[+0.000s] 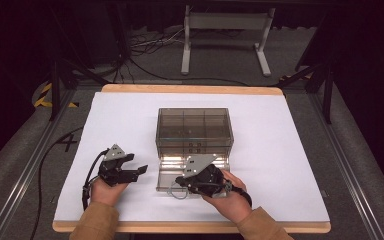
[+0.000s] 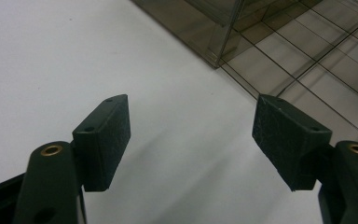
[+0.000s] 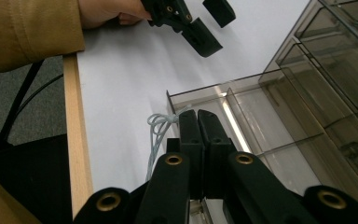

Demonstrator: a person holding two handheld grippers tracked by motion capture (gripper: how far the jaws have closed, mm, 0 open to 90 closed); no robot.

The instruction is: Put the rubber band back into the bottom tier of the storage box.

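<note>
A smoked clear drawer box point(image 1: 194, 131) stands mid-table, with one shallow drawer point(image 1: 164, 176) pulled out toward me. My right gripper point(image 1: 179, 183) hovers over that drawer, jaws pressed together. A thin grey cord point(image 1: 172, 191) loops at their tips, apparently pinched there. In the right gripper view the shut jaws point(image 3: 199, 116) sit above the drawer's divided tray point(image 3: 256, 116), and the cord point(image 3: 157, 133) trails down along their left side. My left gripper point(image 1: 136, 172) rests left of the drawer with its jaws wide apart point(image 2: 191, 135), nothing between them, over bare white table beside the box corner point(image 2: 219, 58).
A white sheet point(image 1: 280, 150) covers the table, which has a wooden front edge point(image 1: 190, 227). A black cable point(image 1: 87, 182) trails from the left gripper. A white frame stand point(image 1: 225, 40) and floor cables lie beyond the table. The left gripper point(image 3: 213, 25) also appears far off in the right gripper view.
</note>
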